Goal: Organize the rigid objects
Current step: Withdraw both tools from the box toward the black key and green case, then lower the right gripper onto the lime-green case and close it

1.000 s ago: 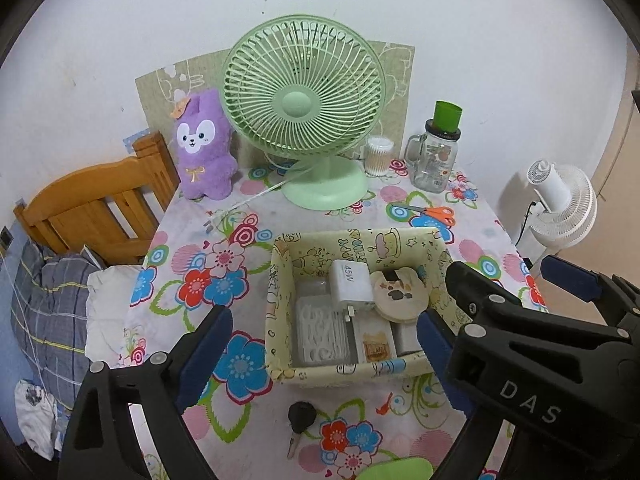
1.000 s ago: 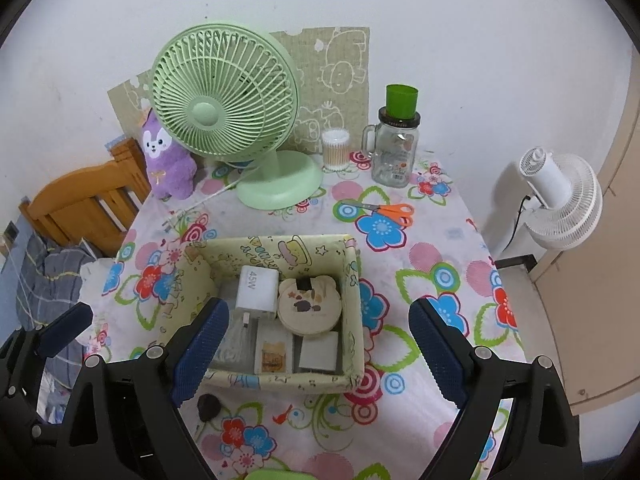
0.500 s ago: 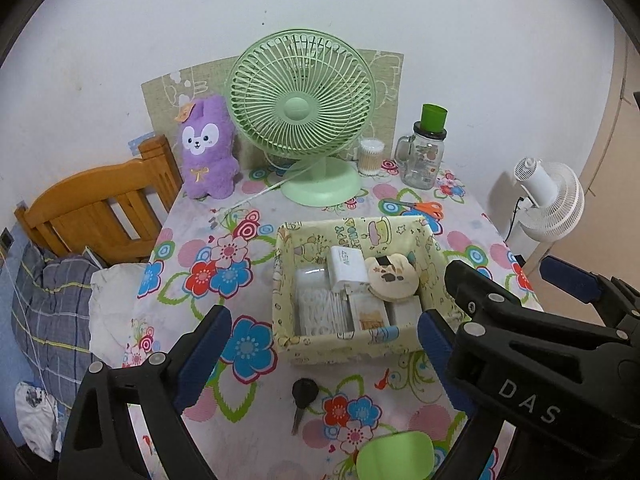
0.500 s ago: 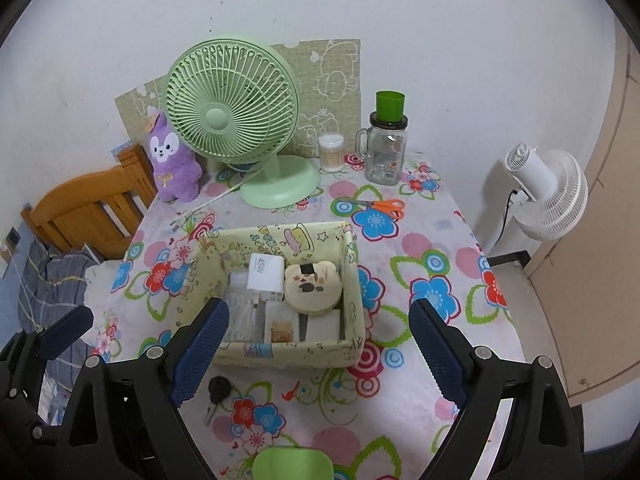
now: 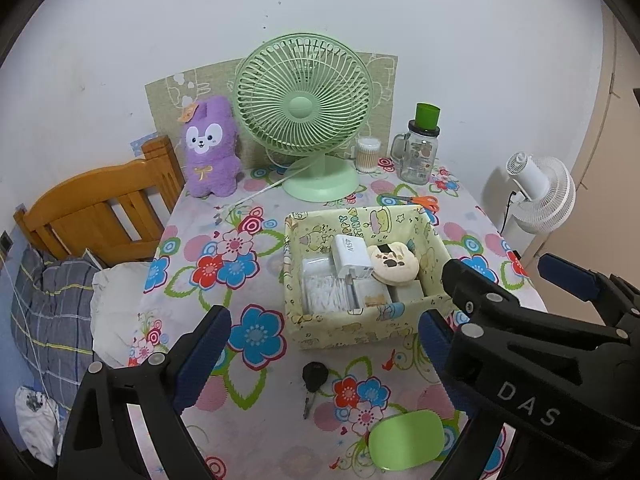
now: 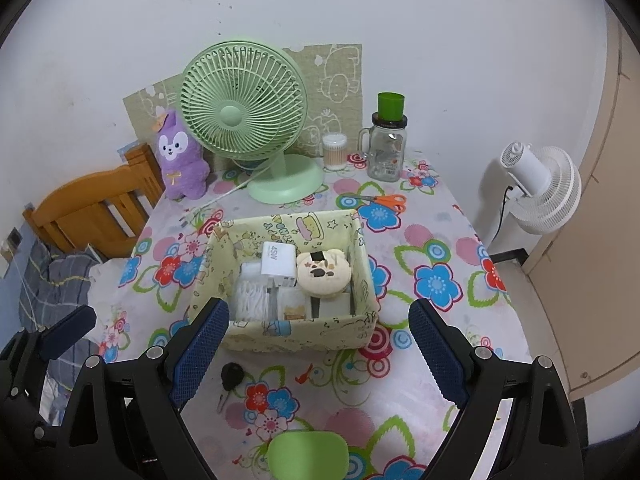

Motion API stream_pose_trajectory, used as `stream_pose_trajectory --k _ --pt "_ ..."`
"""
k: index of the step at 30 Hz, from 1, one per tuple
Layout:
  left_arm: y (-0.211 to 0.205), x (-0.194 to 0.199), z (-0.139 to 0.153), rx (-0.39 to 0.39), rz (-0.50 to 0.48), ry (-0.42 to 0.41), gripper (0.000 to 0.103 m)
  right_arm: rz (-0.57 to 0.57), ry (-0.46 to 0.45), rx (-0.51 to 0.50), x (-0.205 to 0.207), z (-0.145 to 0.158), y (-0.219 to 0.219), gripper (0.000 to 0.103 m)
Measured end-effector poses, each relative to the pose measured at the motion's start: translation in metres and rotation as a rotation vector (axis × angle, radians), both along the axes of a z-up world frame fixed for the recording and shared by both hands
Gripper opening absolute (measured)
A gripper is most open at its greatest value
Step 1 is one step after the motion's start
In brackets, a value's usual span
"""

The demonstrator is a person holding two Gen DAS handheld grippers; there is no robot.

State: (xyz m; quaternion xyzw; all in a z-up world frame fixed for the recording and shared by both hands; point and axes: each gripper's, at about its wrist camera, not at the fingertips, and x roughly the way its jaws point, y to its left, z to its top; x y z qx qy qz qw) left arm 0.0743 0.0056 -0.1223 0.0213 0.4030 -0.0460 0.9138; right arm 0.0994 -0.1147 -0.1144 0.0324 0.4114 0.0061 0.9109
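The patterned storage box (image 6: 288,280) sits mid-table on the flowered tablecloth (image 6: 432,280), already holding a white 45W charger (image 6: 278,264), a round cream bear-face case (image 6: 324,274), a clear packet of white sticks (image 6: 252,296) and some small flat packs. Loose rigid items are left outside it: a black car key (image 6: 231,378) lies just in front of the box's near wall, a light-green flat case (image 6: 308,454) lies nearer the camera at the table's front edge, and orange-handled scissors (image 6: 380,200) lie behind the box, towards the glass mug jar (image 6: 386,152).

Both grippers hover above the near edge, holding nothing. The right gripper (image 6: 320,344) has its fingers spread wide, and the left gripper (image 5: 320,344) is equally wide, framing the key and the box front.

The likely step in hand is fetching the key or the green case. For the key, I would come down steeply, straddle the thick black head and not the thin blade, and close only once both pads are low against the cloth, since a flat thing may skid. The cloth could bunch, so press lightly. Drop it into the open gap near the box's front wall, clear of the bear case. The green desk fan (image 6: 244,116) and purple plush (image 6: 180,156) stand well behind.
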Motion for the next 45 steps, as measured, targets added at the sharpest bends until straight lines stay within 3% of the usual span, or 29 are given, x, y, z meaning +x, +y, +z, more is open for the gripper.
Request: stream_pose_trajectory --k 15,45 --pt "0.014 -0.018 -0.016 -0.007 -0.024 0.013 0.096 -0.034 -0.024 -0.002 -0.029 -0.013 0.008 0.093" --pt "0.027 -0.032 -0.106 0.023 -0.083 0.083 0.096 -0.031 0.062 -0.017 -0.054 -0.105 0.016 0.093"
